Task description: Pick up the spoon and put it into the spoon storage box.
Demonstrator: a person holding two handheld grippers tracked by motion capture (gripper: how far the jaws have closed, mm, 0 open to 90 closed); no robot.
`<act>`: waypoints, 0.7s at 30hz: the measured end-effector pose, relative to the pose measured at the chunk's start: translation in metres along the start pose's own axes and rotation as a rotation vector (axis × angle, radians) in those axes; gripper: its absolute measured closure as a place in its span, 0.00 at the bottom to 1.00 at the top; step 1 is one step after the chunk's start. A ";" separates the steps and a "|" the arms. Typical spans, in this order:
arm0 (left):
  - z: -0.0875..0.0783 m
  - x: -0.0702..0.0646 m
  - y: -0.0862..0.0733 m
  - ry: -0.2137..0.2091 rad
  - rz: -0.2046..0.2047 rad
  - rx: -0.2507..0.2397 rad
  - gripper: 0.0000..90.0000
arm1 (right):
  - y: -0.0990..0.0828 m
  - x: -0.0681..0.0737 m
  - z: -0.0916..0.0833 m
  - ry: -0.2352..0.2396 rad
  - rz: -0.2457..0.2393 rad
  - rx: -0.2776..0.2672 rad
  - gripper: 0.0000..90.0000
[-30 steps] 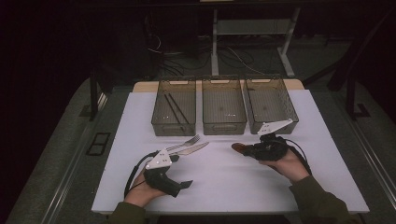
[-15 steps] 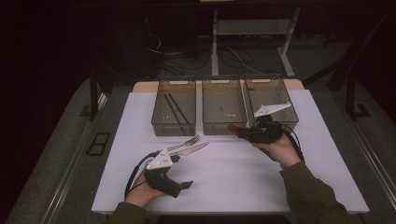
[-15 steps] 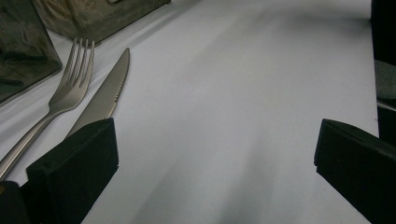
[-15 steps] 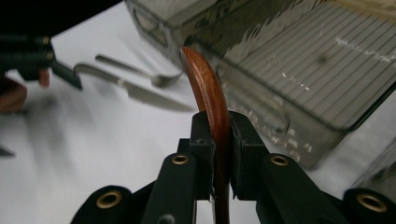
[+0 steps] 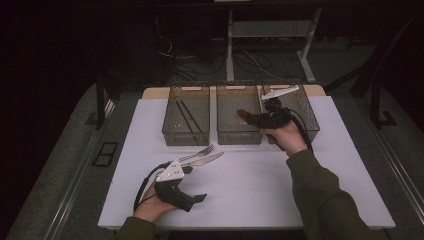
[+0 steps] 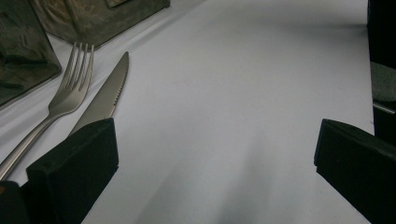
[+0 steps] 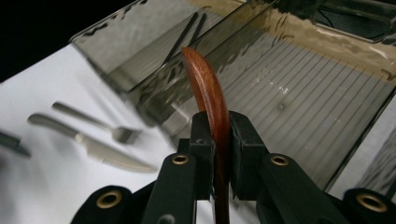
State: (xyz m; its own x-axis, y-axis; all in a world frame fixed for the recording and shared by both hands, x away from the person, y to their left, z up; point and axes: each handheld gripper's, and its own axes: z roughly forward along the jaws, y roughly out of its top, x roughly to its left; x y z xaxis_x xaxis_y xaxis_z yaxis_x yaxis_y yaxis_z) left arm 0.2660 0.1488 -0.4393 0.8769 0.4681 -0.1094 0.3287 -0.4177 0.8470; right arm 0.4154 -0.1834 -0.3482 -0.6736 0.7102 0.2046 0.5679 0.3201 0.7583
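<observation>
Right gripper (image 7: 216,135) clamping curved brown wooden spoon (image 7: 208,93) edge-on, hovering over middle clear plastic bin (image 5: 239,112). Left gripper (image 6: 215,154) resting wide open, holding nothing. Risk: thin spoon pivoting, catching bin rim.

The wooden spoon (image 7: 208,88) is reddish-brown, curved and smooth, seen edge-on and clamped between two black pads. In the high view it (image 5: 243,115) hangs above the middle bin (image 5: 239,136), bowl end pointing left.
</observation>
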 end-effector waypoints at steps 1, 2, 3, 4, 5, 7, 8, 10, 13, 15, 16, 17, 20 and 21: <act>0.000 0.000 0.000 -0.001 0.002 0.003 0.00 | 0.003 -0.002 0.003 -0.004 0.001 0.000 0.90; 0.000 0.000 0.000 -0.002 0.003 0.002 0.00 | 0.007 -0.003 0.005 -0.008 0.005 0.000 0.90; 0.000 0.000 0.000 -0.002 0.002 0.000 0.00 | 0.010 -0.004 0.007 -0.011 0.015 0.000 0.90; -0.001 0.000 0.000 -0.003 0.001 -0.001 0.00 | 0.014 -0.006 0.010 -0.013 0.012 -0.002 0.90; -0.001 0.000 0.000 -0.002 -0.001 -0.005 0.00 | 0.017 -0.007 0.012 -0.017 0.012 -0.003 0.90; -0.001 0.000 0.000 -0.001 0.000 -0.006 0.00 | 0.024 -0.010 0.017 -0.022 0.017 -0.012 0.90; -0.001 0.000 0.000 -0.002 0.003 -0.007 0.00 | 0.028 -0.010 0.019 -0.022 0.023 -0.012 0.90; -0.001 0.000 0.001 -0.004 0.002 -0.010 0.00 | 0.034 -0.011 0.024 -0.026 0.021 -0.016 0.90; -0.001 -0.001 0.001 -0.003 0.002 -0.010 0.00 | 0.043 -0.011 0.032 -0.039 0.018 -0.009 0.90; -0.001 -0.001 0.001 -0.005 0.005 -0.009 0.00 | 0.048 -0.012 0.037 -0.041 0.020 -0.010 0.90; -0.001 -0.001 0.001 -0.006 0.006 -0.010 0.00 | 0.051 -0.012 0.040 -0.046 0.023 -0.010 0.90; -0.001 -0.001 0.001 -0.007 0.009 -0.007 0.00 | 0.053 -0.013 0.043 -0.050 0.025 -0.013 0.90; -0.001 -0.001 0.001 -0.007 0.011 -0.006 0.00 | 0.057 -0.016 0.051 -0.063 0.037 -0.019 0.90; -0.001 -0.001 0.001 -0.009 0.006 -0.011 0.00 | 0.059 -0.018 0.054 -0.067 0.042 -0.019 0.90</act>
State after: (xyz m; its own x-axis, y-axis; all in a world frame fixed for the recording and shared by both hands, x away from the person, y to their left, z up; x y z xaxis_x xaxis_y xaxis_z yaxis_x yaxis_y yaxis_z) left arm 0.2653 0.1490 -0.4376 0.8819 0.4586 -0.1089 0.3196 -0.4121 0.8532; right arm 0.4860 -0.1435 -0.3406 -0.6155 0.7636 0.1952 0.5857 0.2773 0.7616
